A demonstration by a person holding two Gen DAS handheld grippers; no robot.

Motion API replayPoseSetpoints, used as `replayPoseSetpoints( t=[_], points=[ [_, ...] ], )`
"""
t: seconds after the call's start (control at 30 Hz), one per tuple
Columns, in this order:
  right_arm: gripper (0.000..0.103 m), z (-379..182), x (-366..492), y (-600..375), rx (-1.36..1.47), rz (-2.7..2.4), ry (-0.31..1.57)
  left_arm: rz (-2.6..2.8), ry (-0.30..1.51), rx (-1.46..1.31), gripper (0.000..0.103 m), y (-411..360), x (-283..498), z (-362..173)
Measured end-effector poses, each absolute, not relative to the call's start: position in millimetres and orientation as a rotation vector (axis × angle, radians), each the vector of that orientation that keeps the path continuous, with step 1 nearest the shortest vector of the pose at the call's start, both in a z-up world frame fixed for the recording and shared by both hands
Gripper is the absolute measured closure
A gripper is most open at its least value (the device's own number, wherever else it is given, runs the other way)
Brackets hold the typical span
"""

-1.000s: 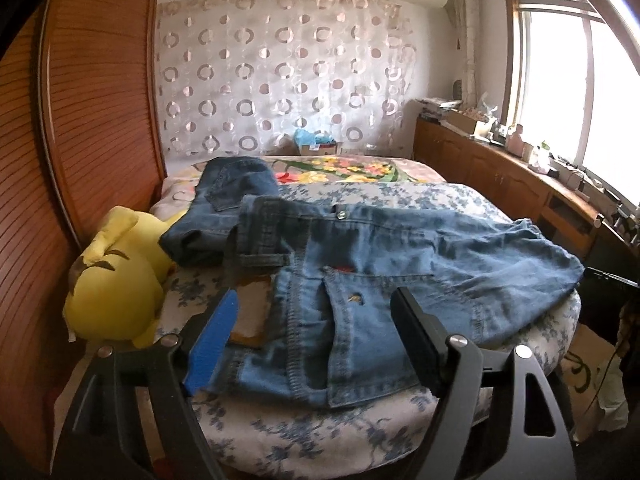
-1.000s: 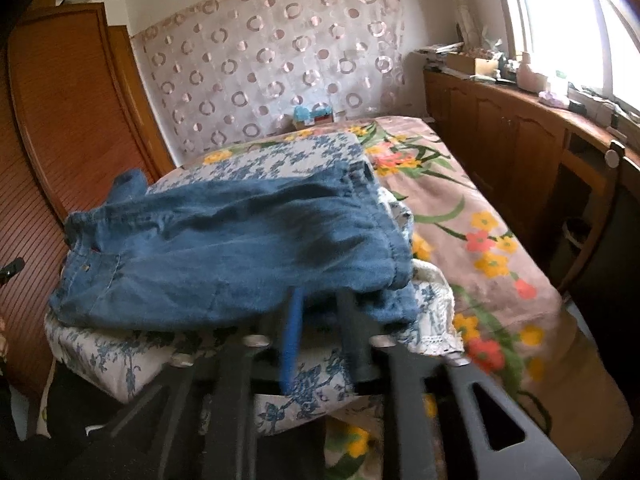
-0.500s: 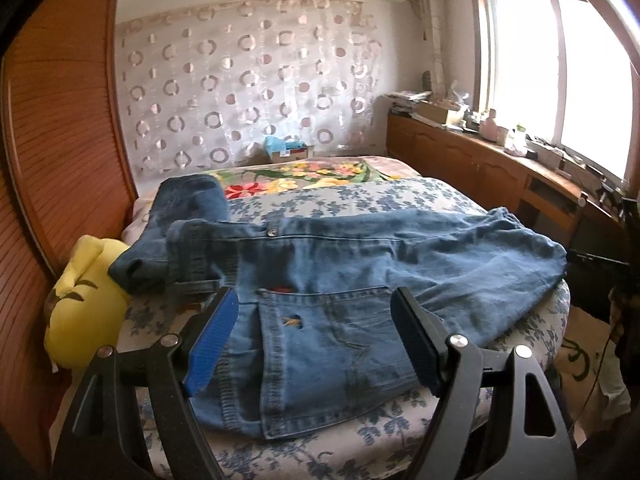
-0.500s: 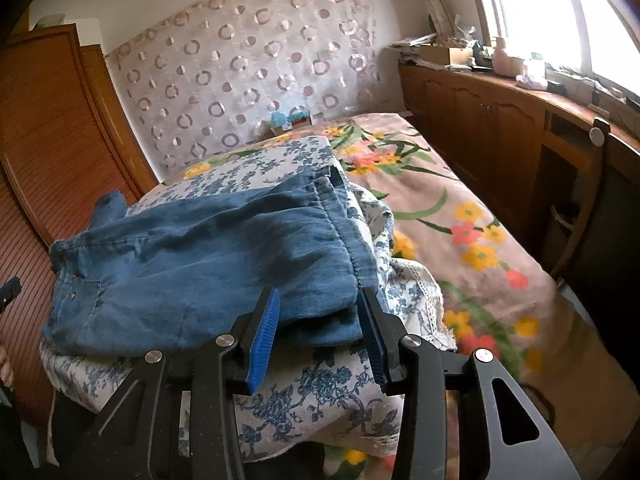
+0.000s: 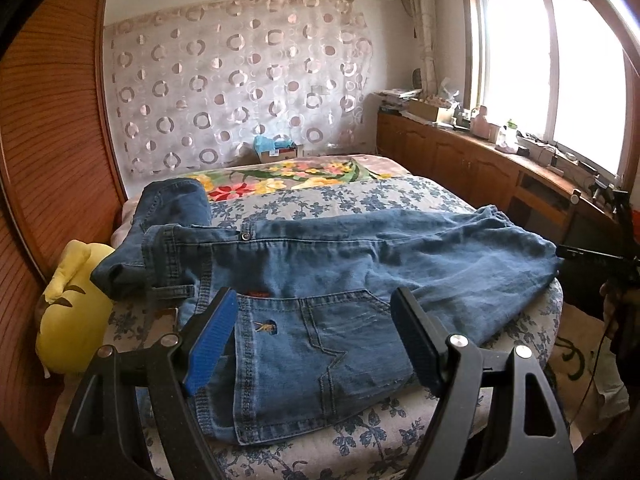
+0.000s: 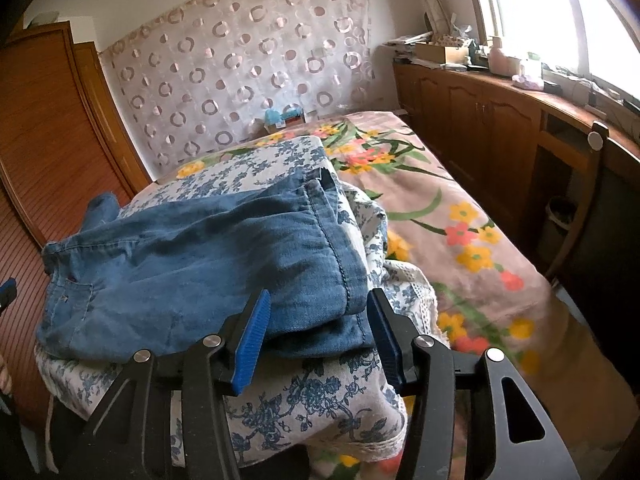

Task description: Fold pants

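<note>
Left wrist view near jeans [image 5: 360,272] waistband, right view near hems, both facing the headboard wall.

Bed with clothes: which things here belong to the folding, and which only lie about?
For the job: blue denim pants; open left gripper; open right gripper.
Lying about: yellow plush toy; second folded denim garment; small cardboard box.

A bed [image 5: 400,192] fills the room's middle, covered by a pinkish floral bedspread [image 6: 460,216]. A white quilt with blue flowers [image 5: 360,440] lies folded on top of it, at the near end. Blue denim pants [image 5: 340,264] lie spread flat across this quilt, waistband towards the wooden wall, leg hems at the opposite edge. A yellow plush toy [image 5: 72,320] rests at the bed's side, beside the waistband.
</note>
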State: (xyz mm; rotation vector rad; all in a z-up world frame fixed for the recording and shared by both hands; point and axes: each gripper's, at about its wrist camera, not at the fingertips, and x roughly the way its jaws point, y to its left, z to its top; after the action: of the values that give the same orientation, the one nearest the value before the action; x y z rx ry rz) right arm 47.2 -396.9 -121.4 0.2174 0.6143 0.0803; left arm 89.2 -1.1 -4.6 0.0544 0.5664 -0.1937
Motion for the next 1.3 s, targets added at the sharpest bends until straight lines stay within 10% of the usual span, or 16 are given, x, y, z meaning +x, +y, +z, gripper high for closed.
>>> replayPoseSetpoints(
  t=[1.0, 1.07, 1.3],
  points=[
    [0.052, -126.8, 73.2, -398.2, 0.240, 0.096, 0.671, -0.217, 0.554, 0.044, 0.024, -6.7, 93.6, -19.0],
    [0.096, -127.1, 76.8, -396.4, 0.230, 0.107, 0.684, -0.210, 0.548, 0.053, 0.024, -8.3, 93.8, -19.4],
    [0.097, -92.0, 68.1, -374.1, 0.162, 0.175, 0.588, -0.213, 0.556, 0.060, 0.024, -5.7, 92.7, -20.0]
  ],
)
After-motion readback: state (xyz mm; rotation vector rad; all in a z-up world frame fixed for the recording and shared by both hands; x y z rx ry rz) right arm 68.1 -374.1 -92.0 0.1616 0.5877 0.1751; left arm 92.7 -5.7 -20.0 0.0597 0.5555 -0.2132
